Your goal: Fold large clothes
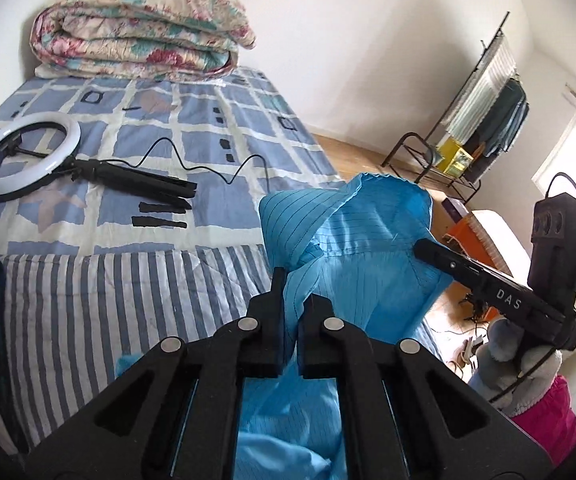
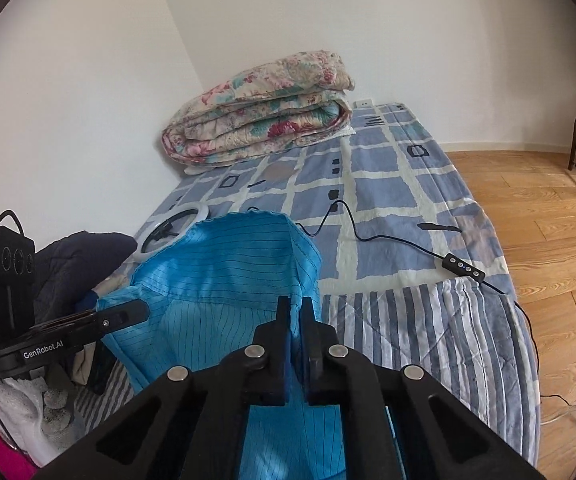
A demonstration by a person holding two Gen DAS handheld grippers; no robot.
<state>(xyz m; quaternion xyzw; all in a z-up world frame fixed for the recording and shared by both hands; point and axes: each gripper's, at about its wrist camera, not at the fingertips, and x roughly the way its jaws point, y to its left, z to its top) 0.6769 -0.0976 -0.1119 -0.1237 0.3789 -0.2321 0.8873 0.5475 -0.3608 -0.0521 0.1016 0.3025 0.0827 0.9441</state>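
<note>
A bright blue garment with thin dark pinstripes and a hood (image 1: 351,232) hangs in the air above the bed, held by both grippers. My left gripper (image 1: 293,300) is shut on one shoulder edge of it. My right gripper (image 2: 295,312) is shut on the other shoulder edge of the blue garment (image 2: 228,280). The right gripper also shows in the left wrist view (image 1: 423,246), and the left gripper shows in the right wrist view (image 2: 140,310), each pinching the cloth from its side. The hood stands up between them. The garment's lower part is hidden under the grippers.
The bed (image 1: 160,132) has a blue checked sheet and a striped quilt (image 2: 427,328) at the near end. A folded floral quilt (image 2: 264,120) lies at the far end. A ring light on a tripod (image 1: 36,156) and its cable (image 2: 387,236) lie on the sheet. Dark clothes (image 2: 76,264) are piled at the left. A clothes rack (image 1: 479,120) stands on the wood floor.
</note>
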